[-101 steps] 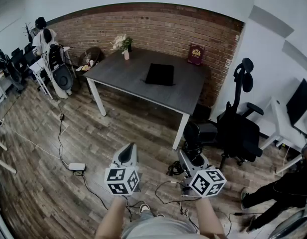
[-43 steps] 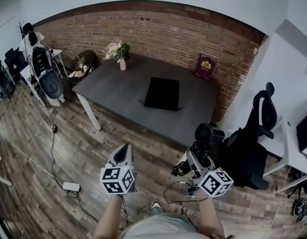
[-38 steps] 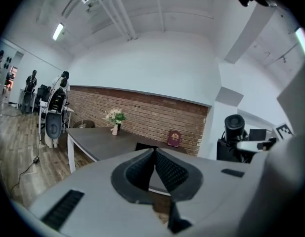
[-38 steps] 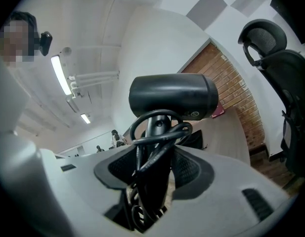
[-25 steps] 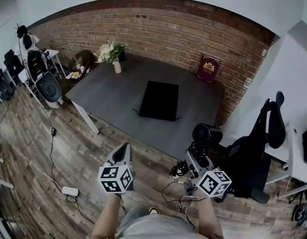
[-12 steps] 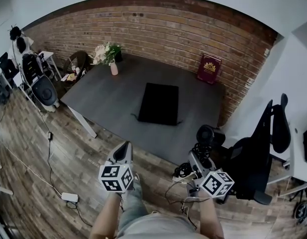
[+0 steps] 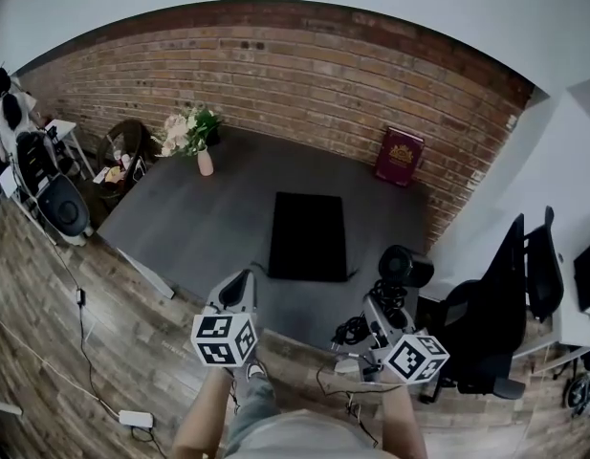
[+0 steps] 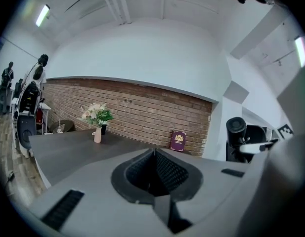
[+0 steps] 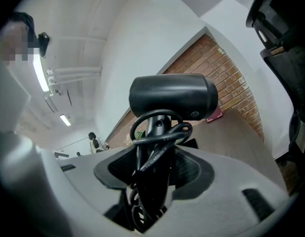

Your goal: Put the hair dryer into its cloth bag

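A flat black cloth bag (image 7: 308, 236) lies in the middle of the dark grey table (image 7: 189, 228). My right gripper (image 7: 382, 301) is shut on the black hair dryer (image 7: 404, 266) and its coiled cord, at the table's near right edge. In the right gripper view the hair dryer (image 9: 173, 96) stands up out of the jaws, the looped cord (image 9: 154, 137) pressed between the pads. My left gripper (image 7: 239, 289) is shut and holds nothing, over the table's near edge, left of the bag. In the left gripper view, the left gripper (image 8: 153, 166) has its jaws meeting at the middle.
A vase of flowers (image 7: 195, 137) stands at the table's far left. A dark red book (image 7: 398, 157) leans on the brick wall (image 7: 304, 79) at the far right. A black office chair (image 7: 505, 304) stands to the right. Cables and a white adapter (image 7: 136, 418) lie on the wooden floor.
Both grippers and the head have come closer to the table: the table and bag now sit lower and larger in the head view. The grips are unchanged.
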Motion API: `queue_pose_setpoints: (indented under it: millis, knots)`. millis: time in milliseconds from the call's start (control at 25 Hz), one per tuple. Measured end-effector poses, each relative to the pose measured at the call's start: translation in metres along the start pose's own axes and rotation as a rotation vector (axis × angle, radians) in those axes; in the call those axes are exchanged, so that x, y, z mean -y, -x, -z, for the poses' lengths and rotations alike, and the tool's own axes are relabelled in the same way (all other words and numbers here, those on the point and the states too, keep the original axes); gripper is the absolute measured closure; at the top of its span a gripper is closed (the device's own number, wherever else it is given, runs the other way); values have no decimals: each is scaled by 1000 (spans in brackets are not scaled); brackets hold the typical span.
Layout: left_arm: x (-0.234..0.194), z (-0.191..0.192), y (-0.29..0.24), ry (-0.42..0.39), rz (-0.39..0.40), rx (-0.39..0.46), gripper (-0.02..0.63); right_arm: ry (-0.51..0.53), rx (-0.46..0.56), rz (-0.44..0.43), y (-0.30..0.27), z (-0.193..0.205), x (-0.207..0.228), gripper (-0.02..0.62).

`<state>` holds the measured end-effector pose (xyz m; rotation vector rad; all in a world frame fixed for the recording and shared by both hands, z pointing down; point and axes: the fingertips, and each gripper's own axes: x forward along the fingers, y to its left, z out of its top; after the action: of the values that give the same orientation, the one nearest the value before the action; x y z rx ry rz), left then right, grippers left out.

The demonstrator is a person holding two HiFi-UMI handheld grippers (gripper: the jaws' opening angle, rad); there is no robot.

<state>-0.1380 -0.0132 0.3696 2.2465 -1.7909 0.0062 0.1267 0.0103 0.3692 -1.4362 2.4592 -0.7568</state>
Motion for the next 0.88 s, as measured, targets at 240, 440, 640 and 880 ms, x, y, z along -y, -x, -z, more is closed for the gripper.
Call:
queue_pose_setpoints:
  millis: [240, 440, 640, 880]
  knots:
    - [-37, -19, -52, 0, 60, -24, 594, -12, 24, 57, -56, -6, -7, 387]
    - [-66, -32, -88, -9, 103, -34, 594, -30, 55, 104, -95, -11, -9, 387]
    - [-90, -34, -117, -13, 143, -52, 594, -34, 77, 148, -121, -9, -9, 387]
    - [-94, -20, -149, 14, 170, -97, 594, -36, 53, 196, -132, -5, 3, 388]
